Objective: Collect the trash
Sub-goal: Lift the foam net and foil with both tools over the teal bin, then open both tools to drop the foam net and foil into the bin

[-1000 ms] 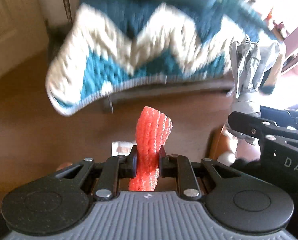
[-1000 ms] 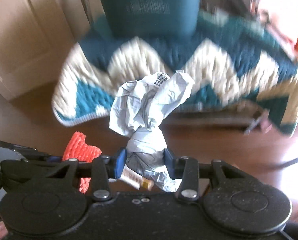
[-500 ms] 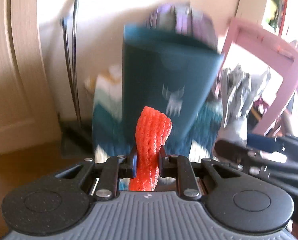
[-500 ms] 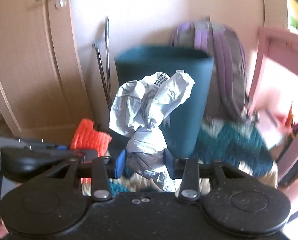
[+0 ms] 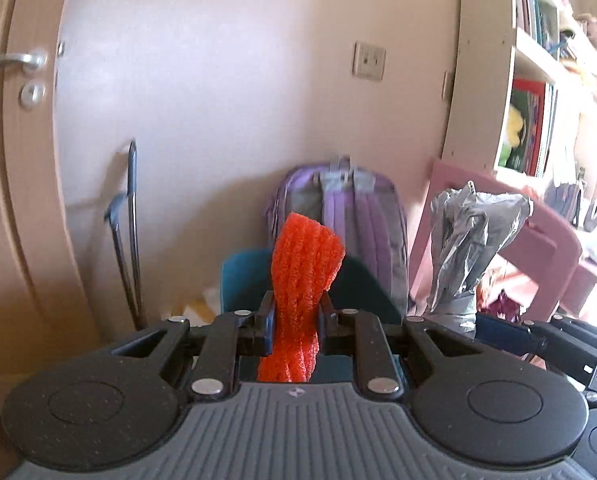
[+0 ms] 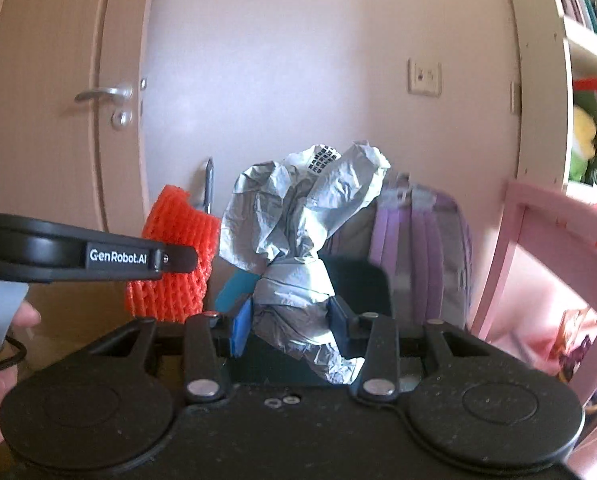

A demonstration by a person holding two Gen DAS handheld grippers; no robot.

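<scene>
My left gripper [image 5: 296, 320] is shut on a strip of orange foam netting [image 5: 304, 272] that stands up between its pads. A crumpled grey plastic wrapper [image 6: 298, 232] is pinched in my right gripper [image 6: 290, 320], which is shut on it. Each view shows the other hand's load: the grey wrapper [image 5: 466, 248] at the right of the left wrist view, the orange netting [image 6: 174, 264] at the left of the right wrist view. A dark teal bin [image 5: 362, 284] stands just beyond and below both grippers, its rim [image 6: 358, 280] partly hidden behind them.
A purple backpack [image 5: 346, 216] leans on the wall behind the bin. A pink chair [image 5: 538, 248] and a bookshelf [image 5: 538, 92] are at the right. A closed door [image 6: 58, 120] and a thin metal stand [image 5: 130, 240] are at the left. A person's hand [image 6: 2, 360] holds the left gripper.
Both grippers have risen and tilted up, keeping their loads. The view went from the floor and patterned rug to the bin, and now looks over the bin's rim at the wall.
</scene>
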